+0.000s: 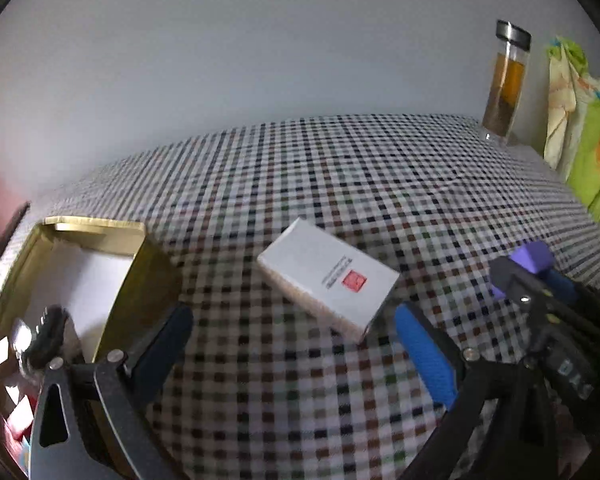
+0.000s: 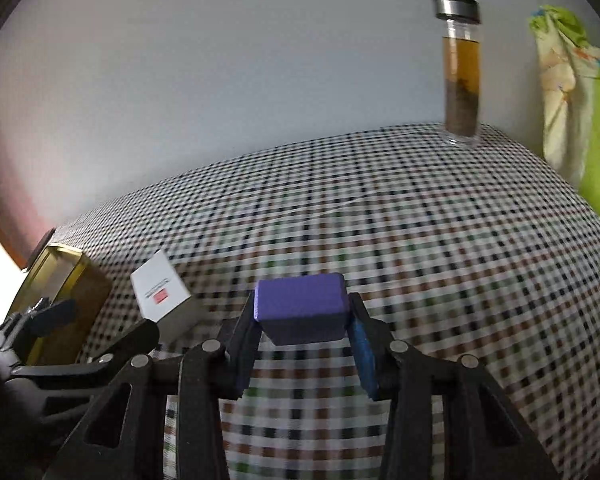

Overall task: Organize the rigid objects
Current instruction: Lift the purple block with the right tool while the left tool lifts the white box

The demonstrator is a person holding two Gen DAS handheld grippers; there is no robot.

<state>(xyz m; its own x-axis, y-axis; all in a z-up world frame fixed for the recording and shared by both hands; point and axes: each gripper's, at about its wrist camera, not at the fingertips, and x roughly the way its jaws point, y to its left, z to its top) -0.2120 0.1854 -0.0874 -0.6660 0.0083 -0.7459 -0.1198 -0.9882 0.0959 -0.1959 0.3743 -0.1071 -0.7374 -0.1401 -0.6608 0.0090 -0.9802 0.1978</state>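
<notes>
Two tongs were mine. My right tongs (image 2: 304, 320) squeezed a purple block (image 2: 302, 308). My left tongs (image 1: 292, 332) stood open by the white box (image 1: 328, 278); only that camera looked inside the gold tin (image 1: 96, 228).

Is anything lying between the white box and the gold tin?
No. In the left wrist view only bare checked tablecloth separates the white box from the gold tin. The right wrist view shows the same narrow gap.

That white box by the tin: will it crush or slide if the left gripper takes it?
The white box looks like thin carton, so it probably dents under a hard squeeze. Lying flat on the cloth, it likely won't roll. Its smooth faces may slip in the left gripper.
</notes>
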